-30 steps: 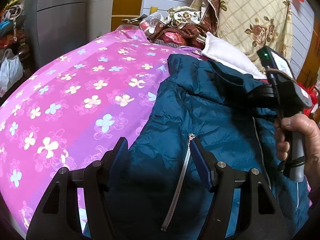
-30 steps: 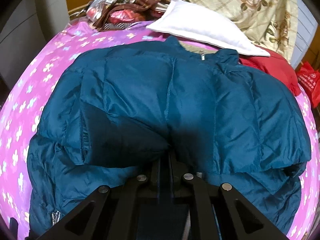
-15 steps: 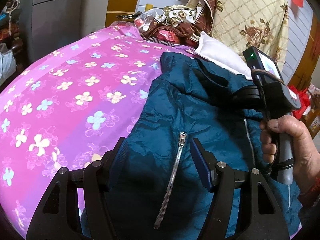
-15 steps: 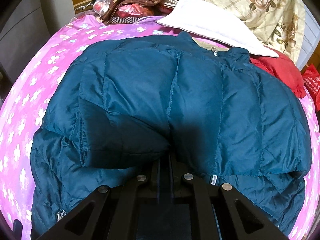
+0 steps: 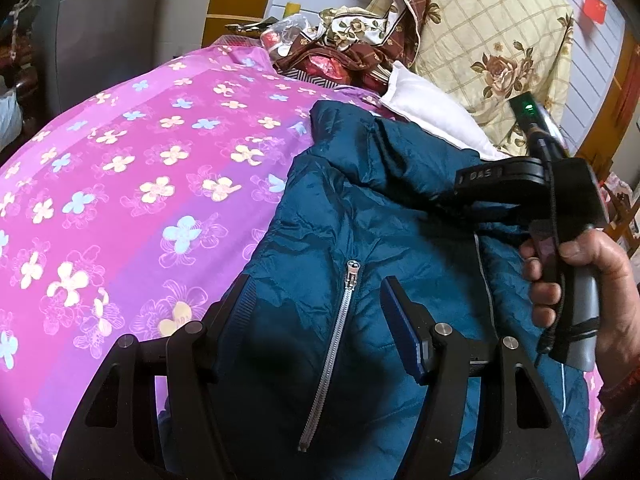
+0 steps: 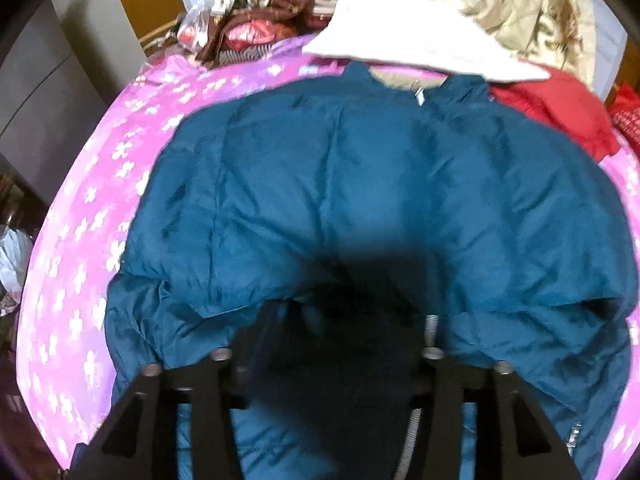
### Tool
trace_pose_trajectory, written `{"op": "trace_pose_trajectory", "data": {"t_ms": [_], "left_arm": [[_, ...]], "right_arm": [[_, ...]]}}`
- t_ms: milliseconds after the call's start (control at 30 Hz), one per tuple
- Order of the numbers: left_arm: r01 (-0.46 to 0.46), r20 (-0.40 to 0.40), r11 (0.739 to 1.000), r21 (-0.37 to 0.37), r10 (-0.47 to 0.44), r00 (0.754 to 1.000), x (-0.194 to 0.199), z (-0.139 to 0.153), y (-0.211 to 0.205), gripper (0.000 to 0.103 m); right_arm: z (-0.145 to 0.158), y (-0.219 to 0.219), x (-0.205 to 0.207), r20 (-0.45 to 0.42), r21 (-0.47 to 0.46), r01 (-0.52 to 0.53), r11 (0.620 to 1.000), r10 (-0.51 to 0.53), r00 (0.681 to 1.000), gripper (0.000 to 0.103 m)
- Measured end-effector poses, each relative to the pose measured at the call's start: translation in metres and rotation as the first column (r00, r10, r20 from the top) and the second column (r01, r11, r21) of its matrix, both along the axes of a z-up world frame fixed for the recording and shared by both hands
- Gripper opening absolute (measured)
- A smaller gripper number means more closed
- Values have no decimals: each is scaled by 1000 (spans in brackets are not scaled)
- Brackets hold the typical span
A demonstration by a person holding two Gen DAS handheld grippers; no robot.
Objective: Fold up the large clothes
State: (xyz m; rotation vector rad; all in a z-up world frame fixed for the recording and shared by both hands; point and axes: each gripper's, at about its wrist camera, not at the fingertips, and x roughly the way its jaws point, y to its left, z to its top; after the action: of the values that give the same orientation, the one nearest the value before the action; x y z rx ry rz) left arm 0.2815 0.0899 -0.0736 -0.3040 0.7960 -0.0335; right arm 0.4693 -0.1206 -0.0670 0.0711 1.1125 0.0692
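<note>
- Far left: bed (image 5: 120, 184) w/ pink flowered sheet; nothing of the task lies on that side.
- My left gripper (image 5: 320, 308) hovers over the near-left part of the teal puffer jacket (image 5: 360, 216); its fingers (image 5: 244, 300) are spread wide, gripping nothing.
- Between them: silver pocket zipper (image 5: 340, 320), running down toward me.
- Jacket lies on the bed's right half, collar toward the white pillow (image 5: 432, 116). In the right wrist view it looks already doubled over, top layer's edge nearest me.
- Handling, my guess: light, soft, puffy, and the shiny shell (image 6: 360, 184) is prob. slippery. It'll spring back, so folds need pressing flat.
- Where to grab: a seam, hem or zipper edge, not mid-panel; thick filling would squeeze out of a shallow pinch.
- Right: right gripper (image 6: 332, 320) sits low at the top layer's edge (image 6: 240, 308), fingertips hidden under fabric. The arms stand wide apart, so it seems released; nothing visibly pinched.
- Far right: red cloth (image 6: 560, 100) beside the collar.
</note>
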Motion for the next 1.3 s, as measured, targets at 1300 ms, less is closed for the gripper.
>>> {"op": "trace_pose_trajectory", "data": {"t_ms": [1300], "left_arm": [[-20,-65,998,-64,16,998,10,-8,14,65]], "right_arm": [[-13,42,42,131,-245,4,970,29,991,56]]}}
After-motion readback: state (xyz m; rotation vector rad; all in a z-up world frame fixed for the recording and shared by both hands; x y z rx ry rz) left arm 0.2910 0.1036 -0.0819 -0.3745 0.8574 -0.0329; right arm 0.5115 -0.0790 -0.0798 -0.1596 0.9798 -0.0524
